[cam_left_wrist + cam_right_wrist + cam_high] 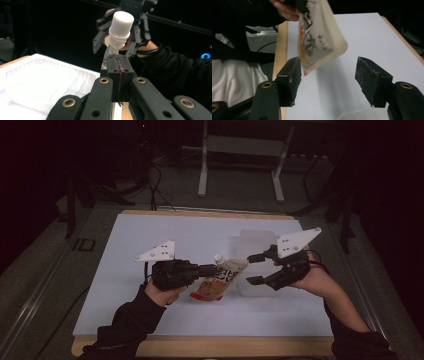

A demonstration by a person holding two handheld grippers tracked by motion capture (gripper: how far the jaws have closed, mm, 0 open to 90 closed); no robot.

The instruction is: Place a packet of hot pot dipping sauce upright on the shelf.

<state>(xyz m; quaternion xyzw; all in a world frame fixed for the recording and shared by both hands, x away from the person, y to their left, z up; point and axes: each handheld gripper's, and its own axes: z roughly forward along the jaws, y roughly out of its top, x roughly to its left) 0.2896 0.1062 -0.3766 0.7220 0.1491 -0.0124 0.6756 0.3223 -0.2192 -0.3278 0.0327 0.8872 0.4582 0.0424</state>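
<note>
While the left tongs (212, 269) pinch a cream printed spouted pouch (220, 280) above the white table (150, 240), the right tongs (256, 269) gape empty beside it.

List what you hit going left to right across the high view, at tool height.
Left tool, shut on the pouch's neck → white cap → spouted pouch → right tool, jaws open and off the pouch. The translucent tray sits behind the pouch and right tool, so it is left out.
</note>
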